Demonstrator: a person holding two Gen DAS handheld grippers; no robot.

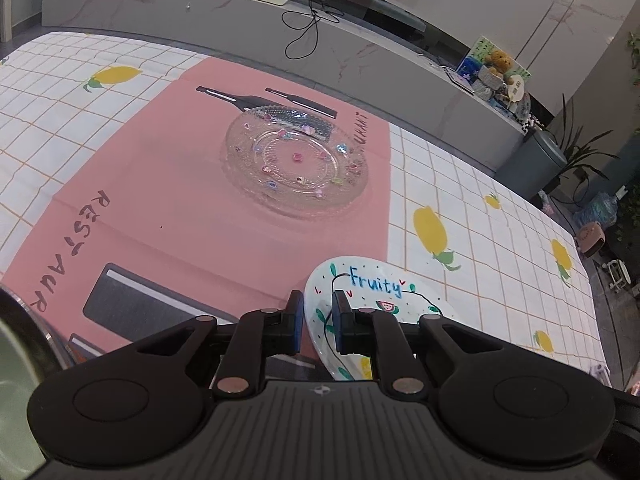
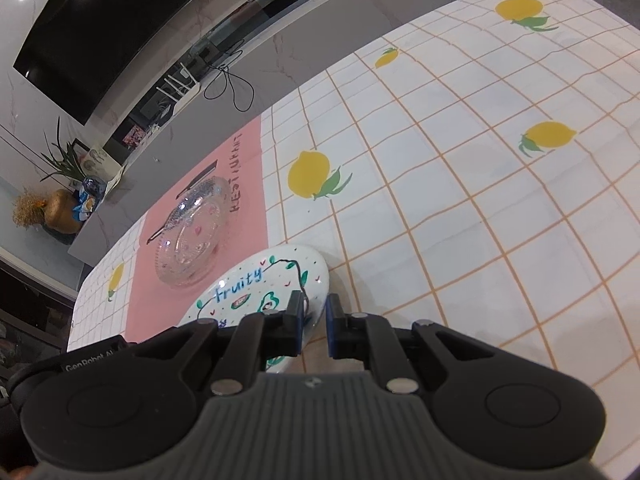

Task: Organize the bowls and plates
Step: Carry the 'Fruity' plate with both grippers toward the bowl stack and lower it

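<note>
A white "Fruity" plate [image 1: 376, 292] with painted fruit is held between both grippers, just above the table. My left gripper [image 1: 318, 314] is shut on its left rim. My right gripper [image 2: 314, 322] is shut on its right rim; the plate also shows in the right wrist view [image 2: 260, 280]. A clear glass plate [image 1: 296, 160] with coloured dots lies on the pink placemat [image 1: 160, 200], beyond the white plate; it also shows in the right wrist view [image 2: 192, 236].
The table carries a white checked cloth with lemons [image 2: 460, 200]. A metal bowl's rim [image 1: 20, 344] shows at the left edge of the left wrist view. A grey TV console [image 1: 360, 40] with a router and cables stands behind the table.
</note>
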